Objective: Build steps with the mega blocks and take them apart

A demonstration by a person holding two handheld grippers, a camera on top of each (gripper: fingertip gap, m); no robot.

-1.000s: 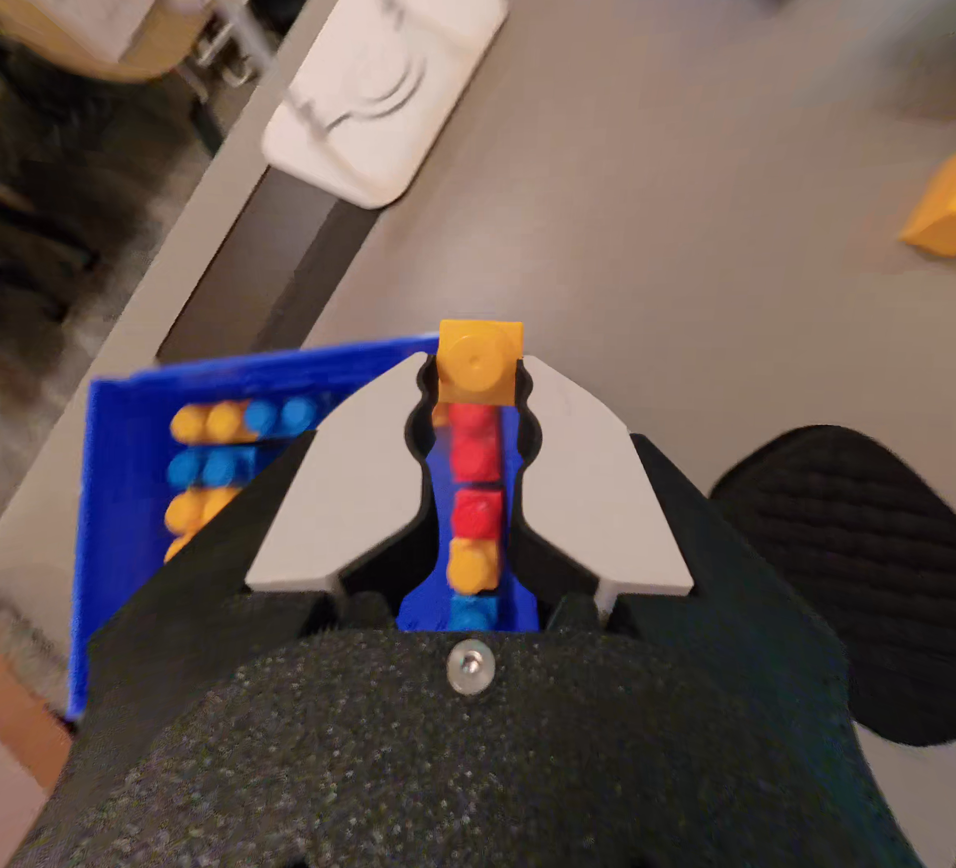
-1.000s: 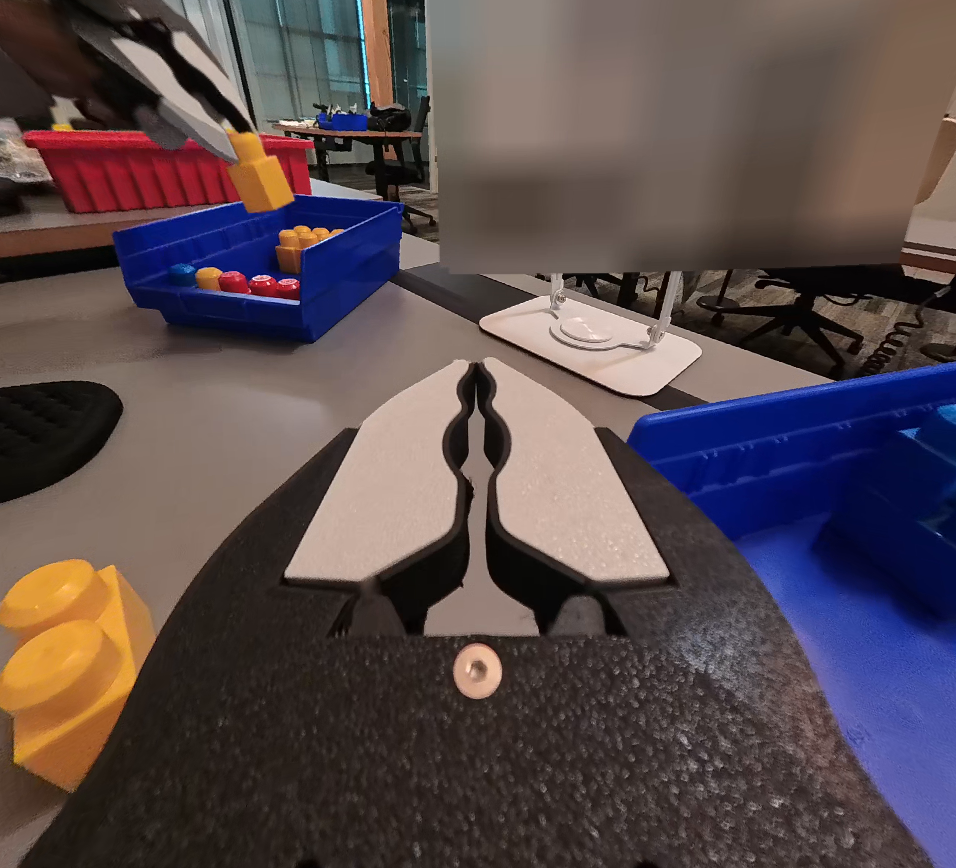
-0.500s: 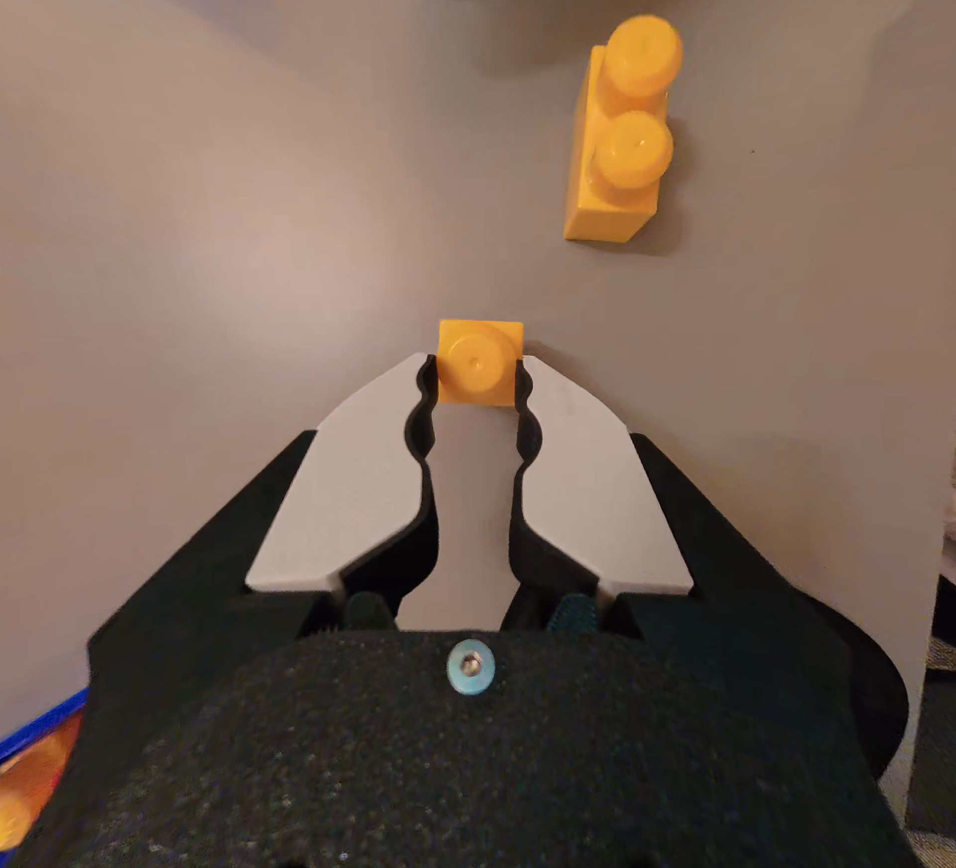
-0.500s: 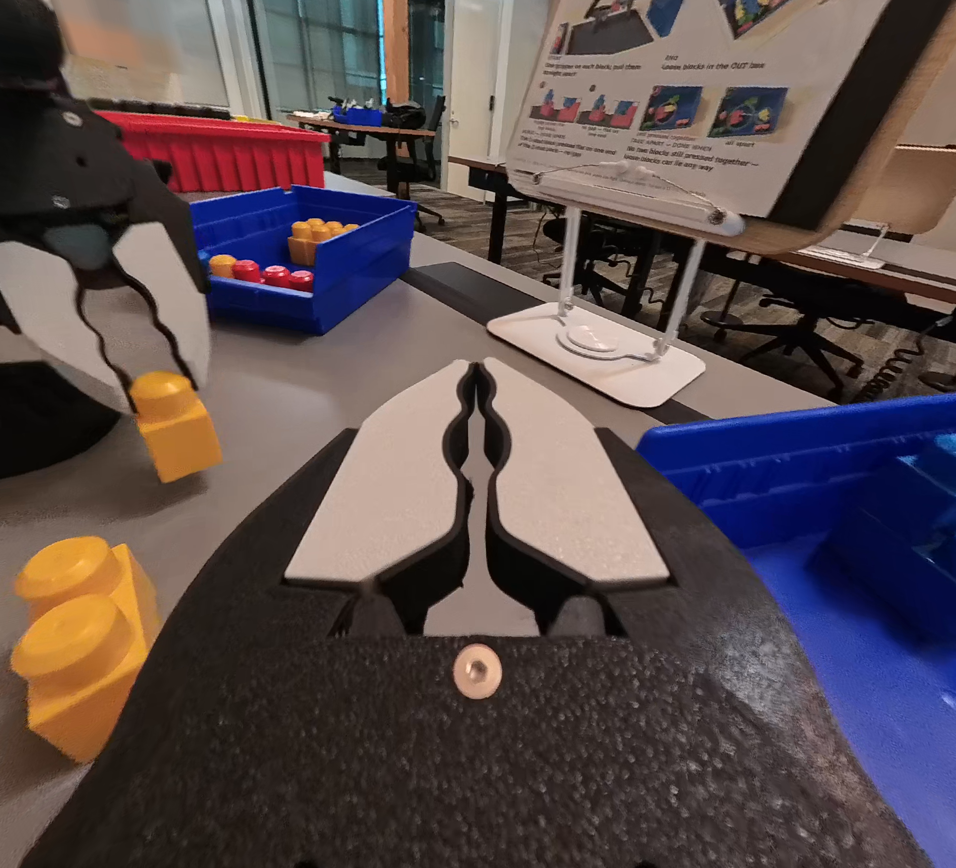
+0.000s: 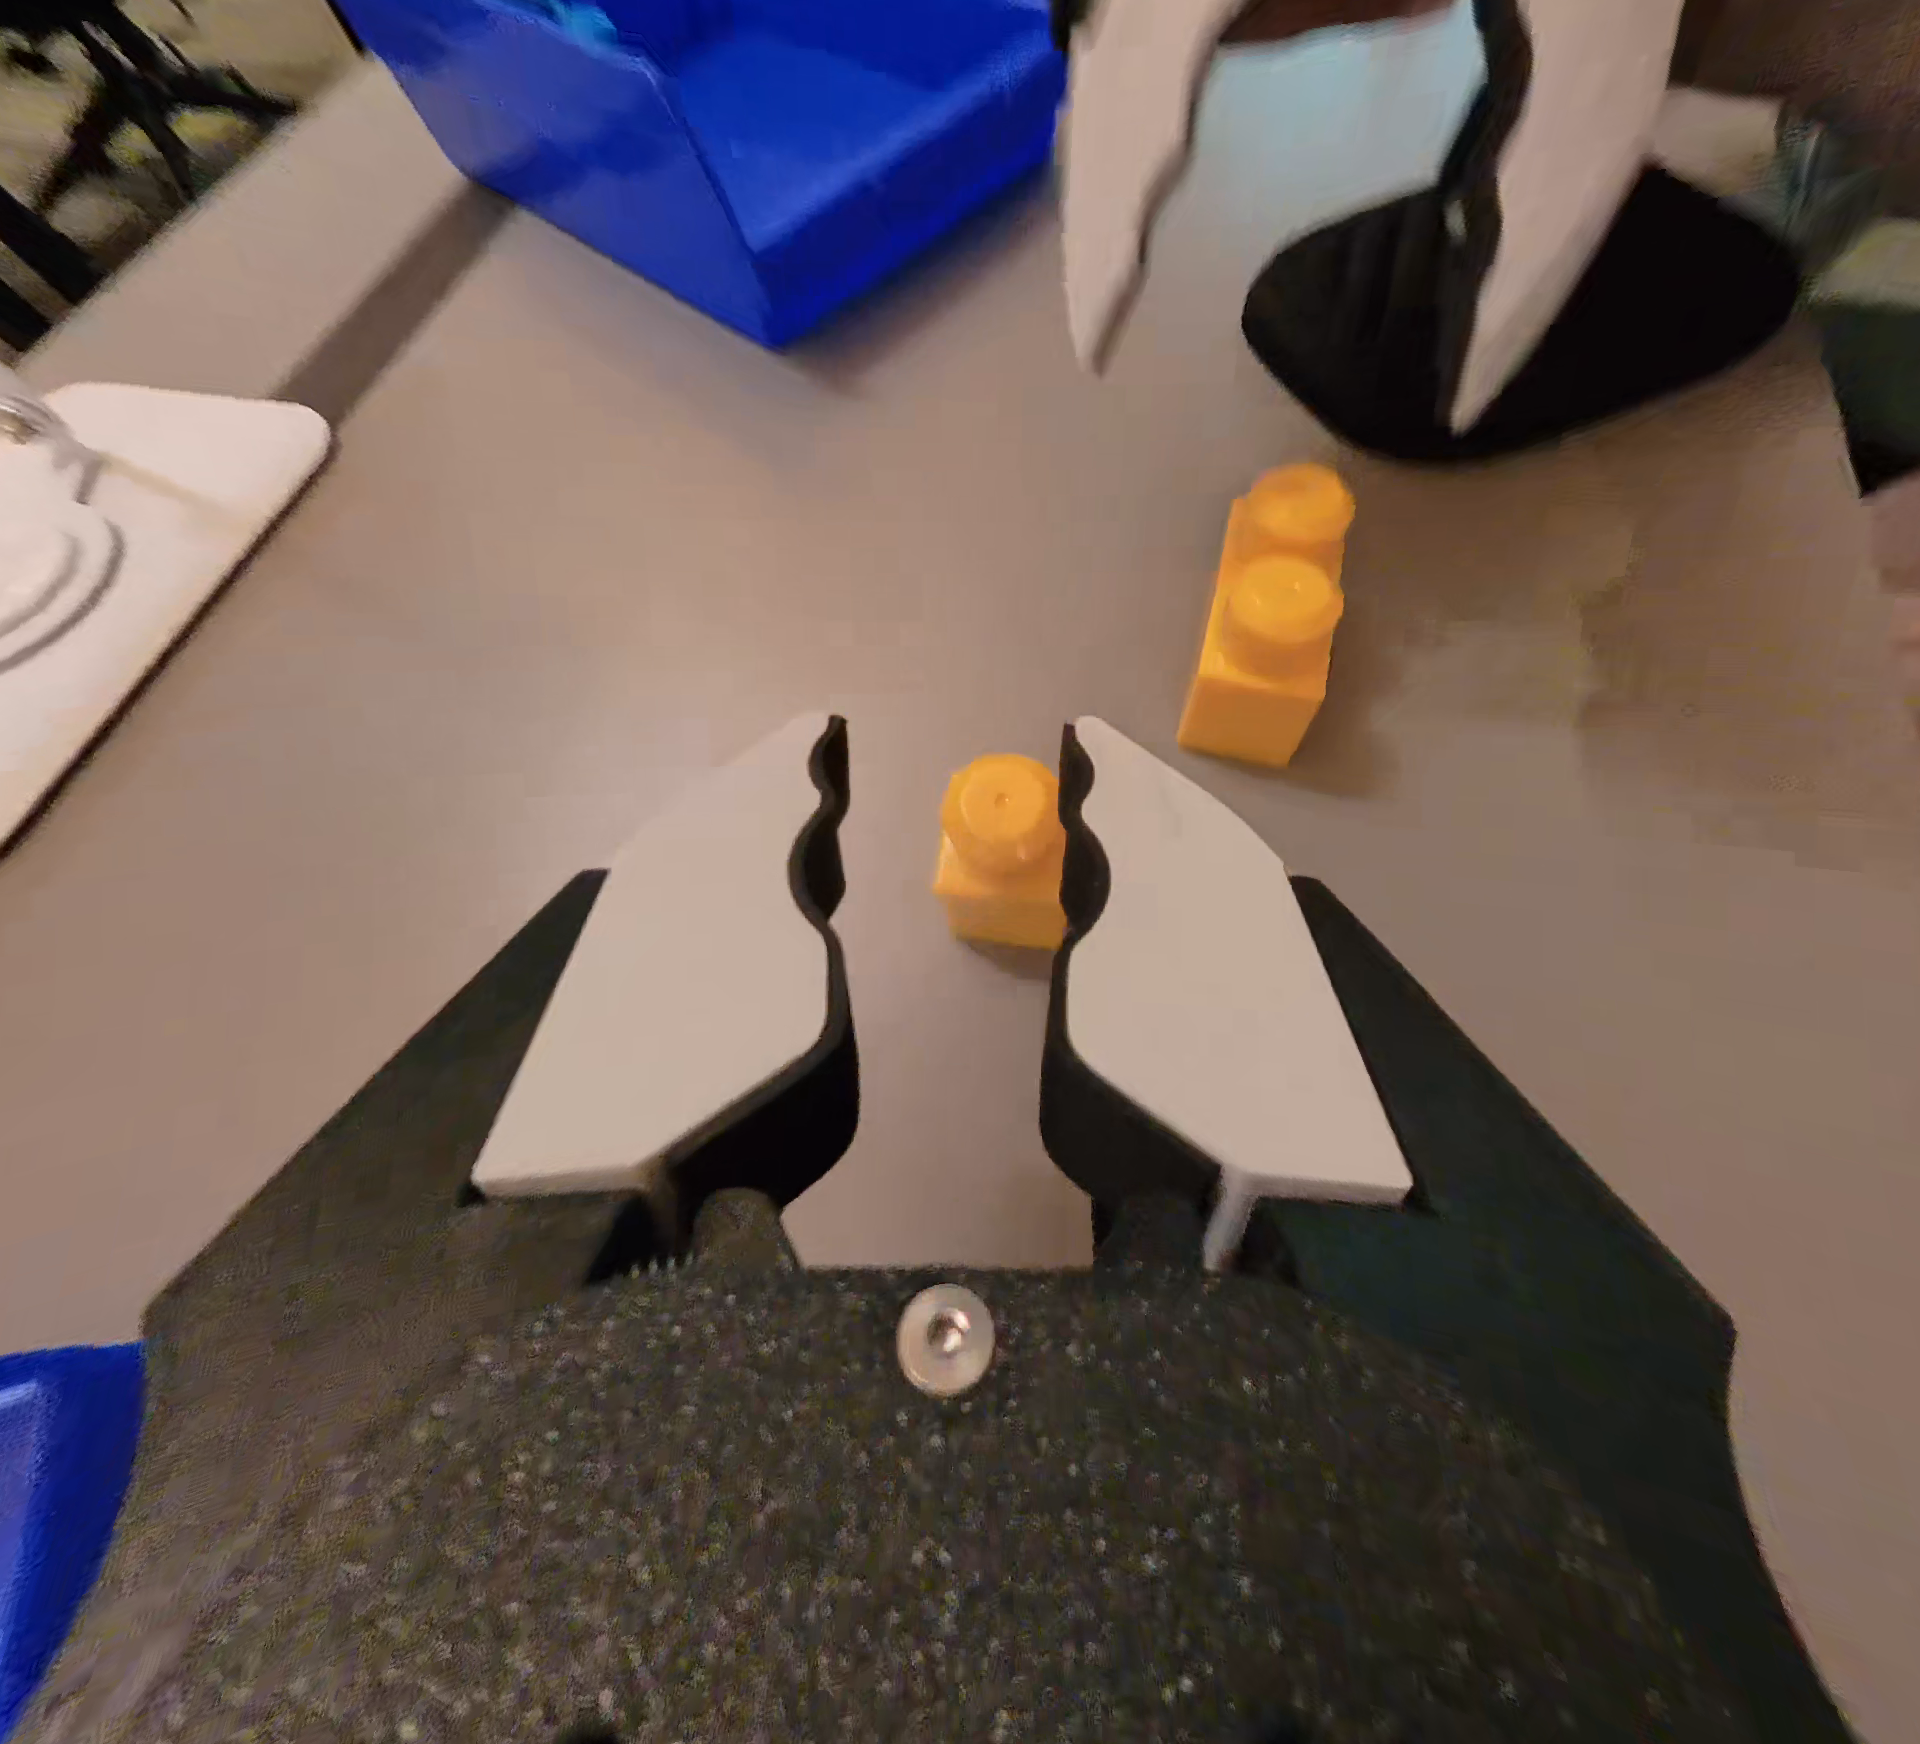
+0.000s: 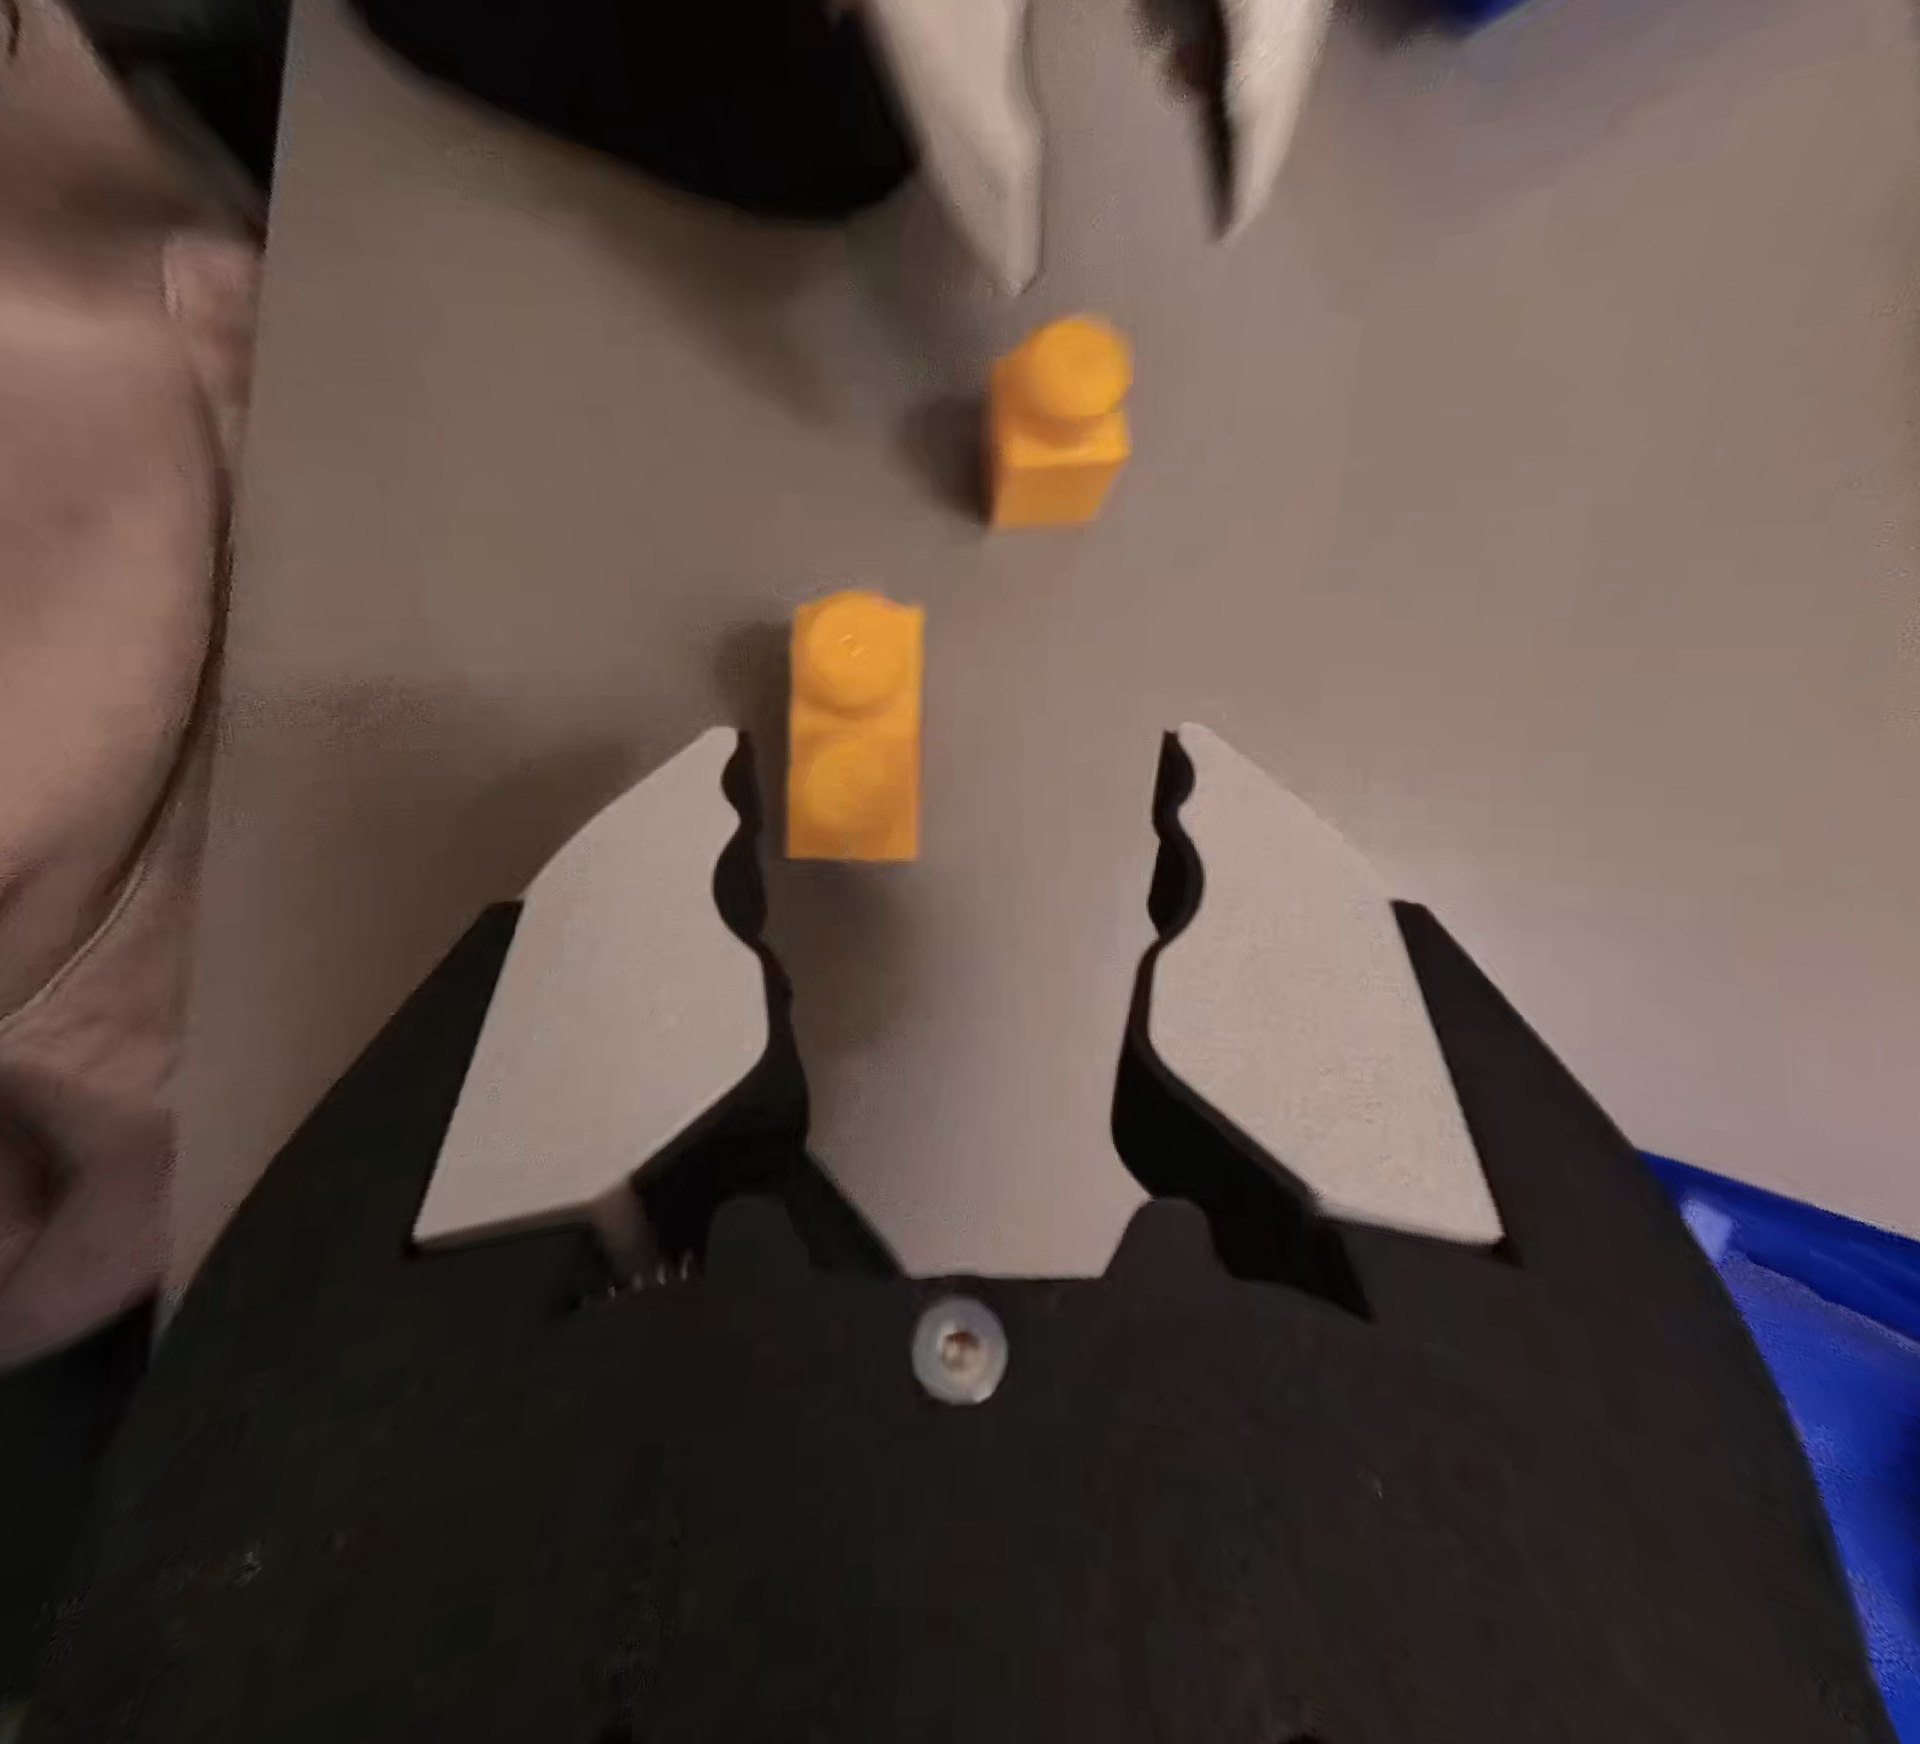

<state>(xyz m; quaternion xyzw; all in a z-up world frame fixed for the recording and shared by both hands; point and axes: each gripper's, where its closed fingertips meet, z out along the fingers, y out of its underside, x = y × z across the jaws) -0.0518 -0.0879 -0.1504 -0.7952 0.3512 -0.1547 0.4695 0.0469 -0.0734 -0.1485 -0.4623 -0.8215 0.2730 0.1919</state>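
Observation:
A small one-stud yellow block (image 5: 1003, 863) stands on the grey table between the fingers of my open left gripper (image 5: 956, 738), close to its right finger and not gripped. A two-stud yellow block (image 5: 1262, 634) stands just beyond it to the right. In the right wrist view, my right gripper (image 6: 954, 738) is wide open above the table, with the two-stud block (image 6: 854, 728) by its left fingertip. The one-stud block (image 6: 1060, 427) lies farther on, under the left gripper (image 6: 1122, 250). The right gripper (image 5: 1278, 390) also shows in the left wrist view, open.
A blue bin (image 5: 727, 84) stands behind the blocks, with a black pad (image 5: 1507, 323) to its right and a white stand base (image 5: 125, 531) at the left. Another blue bin (image 6: 1818, 1331) is at the lower right. A person's clothing (image 6: 94, 551) fills the left edge. The grippers' ends are close to 11 centimetres from one another.
My left gripper carried the one-stud block from the bin to the table, set it down and opened. My right gripper opened and tilted down over the two-stud block.

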